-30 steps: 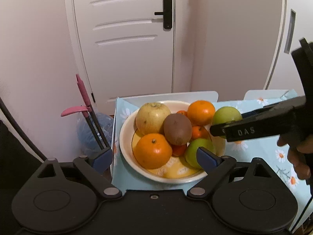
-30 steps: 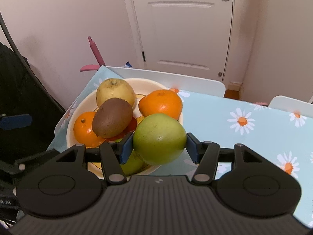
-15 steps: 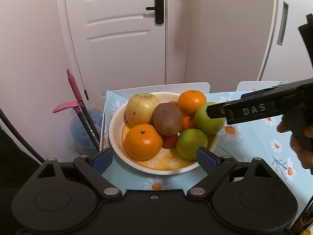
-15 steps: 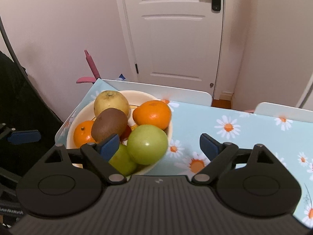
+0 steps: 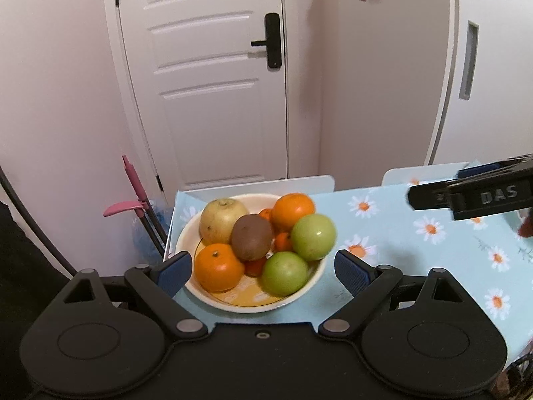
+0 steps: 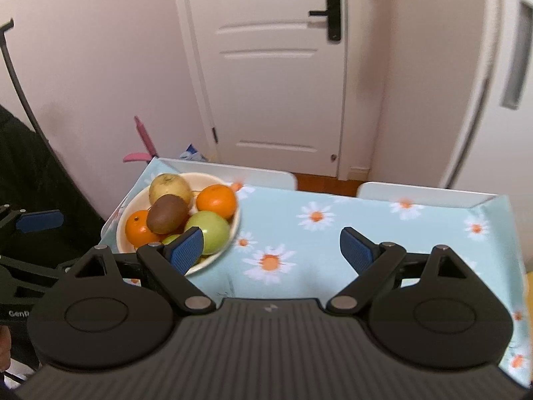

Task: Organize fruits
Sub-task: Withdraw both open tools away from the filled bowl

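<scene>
A cream bowl [image 5: 309, 291] [image 6: 125, 225] at the table's left end holds a heap of fruit: a yellow pear [image 5: 221, 220], a brown kiwi [image 5: 252, 236] [image 6: 167, 213], oranges [image 5: 218, 268] [image 5: 293, 210], small tangerines and two green apples [image 5: 313, 236] [image 5: 284, 273]. One green apple [image 6: 209, 231] rests at the bowl's right rim. My left gripper [image 5: 263, 268] hangs open above the bowl's near side, empty. My right gripper [image 6: 271, 250] stands open and empty over the tablecloth to the right of the bowl; its finger [image 5: 466, 195] shows at the right of the left wrist view.
The table wears a light blue daisy tablecloth [image 6: 366, 230]. Two white chair backs [image 6: 233, 173] [image 6: 423, 195] stand at the far edge. A white door [image 5: 213, 93] is behind. Pink-handled tools [image 5: 131, 186] lean by the wall left of the table.
The right gripper let go of the green apple, which now lies in the bowl, then drew back up and to the right. The left gripper also pulled back and rose.
</scene>
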### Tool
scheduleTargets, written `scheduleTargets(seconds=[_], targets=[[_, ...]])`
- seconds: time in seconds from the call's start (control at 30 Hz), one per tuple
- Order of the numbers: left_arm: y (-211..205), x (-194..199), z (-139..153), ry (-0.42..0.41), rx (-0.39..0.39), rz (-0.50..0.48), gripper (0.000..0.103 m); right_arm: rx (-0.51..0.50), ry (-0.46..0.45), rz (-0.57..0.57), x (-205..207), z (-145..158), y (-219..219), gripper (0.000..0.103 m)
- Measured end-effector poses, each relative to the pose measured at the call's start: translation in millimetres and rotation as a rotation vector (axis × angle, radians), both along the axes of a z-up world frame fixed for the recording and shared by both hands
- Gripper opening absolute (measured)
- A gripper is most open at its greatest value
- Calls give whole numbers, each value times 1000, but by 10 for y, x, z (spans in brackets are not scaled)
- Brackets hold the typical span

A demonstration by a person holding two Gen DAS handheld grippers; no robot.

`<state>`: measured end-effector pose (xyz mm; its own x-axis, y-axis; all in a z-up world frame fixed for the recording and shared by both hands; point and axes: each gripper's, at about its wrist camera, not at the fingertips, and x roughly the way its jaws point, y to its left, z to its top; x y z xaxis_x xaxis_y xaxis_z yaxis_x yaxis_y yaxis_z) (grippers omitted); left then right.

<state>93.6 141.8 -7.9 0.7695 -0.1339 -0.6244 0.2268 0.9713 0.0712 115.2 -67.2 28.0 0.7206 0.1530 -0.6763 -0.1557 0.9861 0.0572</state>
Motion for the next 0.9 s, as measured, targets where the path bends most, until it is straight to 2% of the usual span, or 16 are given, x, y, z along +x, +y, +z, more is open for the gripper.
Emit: scheduleTargets(seconds=[0.23,0.43,0.9], targets=[[-207,-241,279,-30,-37,69,95,-36,-13,-88,-382,292,-422,103],[-410,-465,379,-64,-52,72,102,-81,-13,-152,-709,290,-650,103],[-661,-740,392,-92,-29,84,103,-76,-5,-208,-1053,248,-831,103]])
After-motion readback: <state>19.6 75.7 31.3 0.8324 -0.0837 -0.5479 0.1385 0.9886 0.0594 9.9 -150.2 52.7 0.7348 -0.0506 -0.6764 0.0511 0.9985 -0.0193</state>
